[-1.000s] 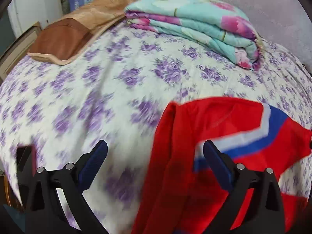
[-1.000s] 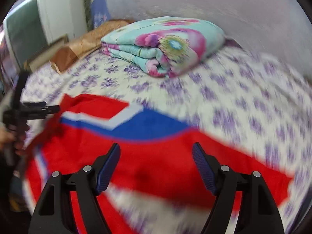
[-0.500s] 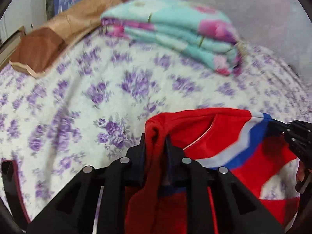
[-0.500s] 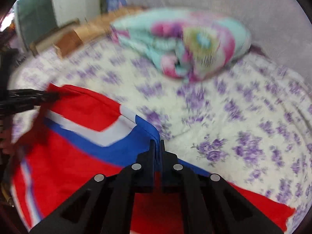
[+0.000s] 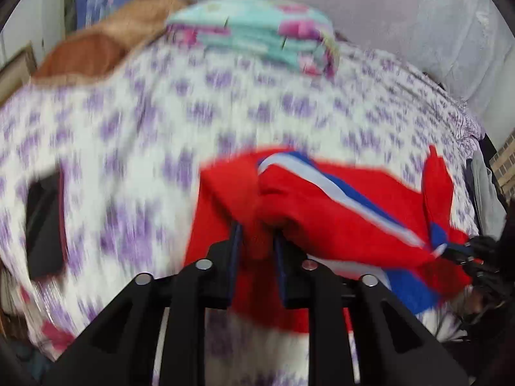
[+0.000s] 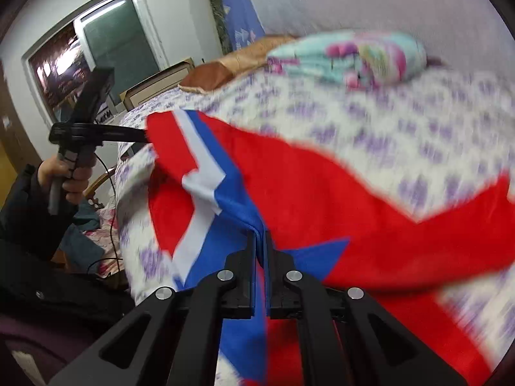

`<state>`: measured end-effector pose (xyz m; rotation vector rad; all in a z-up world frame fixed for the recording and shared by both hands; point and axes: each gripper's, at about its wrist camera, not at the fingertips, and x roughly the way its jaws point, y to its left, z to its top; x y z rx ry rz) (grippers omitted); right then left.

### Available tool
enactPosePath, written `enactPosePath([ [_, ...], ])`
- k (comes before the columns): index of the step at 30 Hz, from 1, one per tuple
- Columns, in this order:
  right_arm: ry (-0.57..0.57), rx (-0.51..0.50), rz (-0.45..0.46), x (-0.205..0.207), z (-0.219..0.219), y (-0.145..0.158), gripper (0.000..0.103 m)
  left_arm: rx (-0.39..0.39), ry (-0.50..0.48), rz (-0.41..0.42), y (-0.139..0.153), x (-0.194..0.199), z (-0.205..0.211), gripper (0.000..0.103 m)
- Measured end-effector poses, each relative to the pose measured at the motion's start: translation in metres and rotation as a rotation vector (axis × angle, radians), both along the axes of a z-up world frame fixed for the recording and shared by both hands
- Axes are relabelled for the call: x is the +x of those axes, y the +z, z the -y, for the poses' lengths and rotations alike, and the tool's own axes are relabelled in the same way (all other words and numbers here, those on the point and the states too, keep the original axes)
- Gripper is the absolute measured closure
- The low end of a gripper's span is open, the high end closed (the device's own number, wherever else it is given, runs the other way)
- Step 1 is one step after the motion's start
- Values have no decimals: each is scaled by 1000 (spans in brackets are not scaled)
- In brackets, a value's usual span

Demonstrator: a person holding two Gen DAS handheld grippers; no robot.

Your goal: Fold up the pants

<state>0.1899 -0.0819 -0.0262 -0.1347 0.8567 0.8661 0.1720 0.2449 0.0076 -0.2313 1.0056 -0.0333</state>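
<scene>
Red pants [image 5: 338,212] with blue-white stripe hang stretched between both grippers above the floral bed [image 5: 128,128]. Left gripper [image 5: 256,241] pinches a bunched red fold, jaws opening. Right gripper [image 6: 260,241] is clamped tight on the blue panel.

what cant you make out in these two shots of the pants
- Left wrist view: the pants cover the left gripper pad tips; its jaws are opening, cloth bunched between them.
- Left wrist view: the right gripper is blurred near the edge.
- Right wrist view: the pants run off the bottom edge; motion blur smears the bedsheet.
</scene>
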Motion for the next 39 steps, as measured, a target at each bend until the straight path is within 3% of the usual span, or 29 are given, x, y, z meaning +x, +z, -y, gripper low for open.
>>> enactPosePath([
  [3,-14,19,-13,-10,-1,-15,99,-106,70,-65,-25,-17,-18,54],
  [7,7,20,26,-19,-7,-10,99,-236,101,-61,-34,-33,-22,49],
  [12,8,23,50,-24,-2,-9,99,-347,97,0,-24,-32,-11,24],
  [16,-27,67,41,-23,15,-6,99,-503,115,-16,-26,-19,-15,20],
  [19,-25,73,41,-24,17,-6,99,-553,147,-43,-36,-6,-19,20],
  [22,-18,54,45,-26,13,-9,99,-562,224,-22,-38,-1,-30,46],
  [23,-16,53,50,-26,13,-8,99,-558,231,-1,-33,-1,-33,65],
  [25,-7,64,61,-28,14,-3,99,-531,214,26,-21,-1,-34,69],
  [27,17,75,74,-33,13,2,98,-435,193,64,-7,-4,-25,82],
  [30,77,40,100,-44,3,1,98,-271,190,99,4,-15,-13,85],
  [33,96,-11,64,-44,-3,-17,98,-168,200,44,-15,-20,-12,85],
  [36,101,-42,47,-45,-8,-29,98,-189,227,-10,-39,-24,-23,84],
  [39,107,-43,73,-50,-6,-21,98,-153,212,45,-20,-37,-15,85],
])
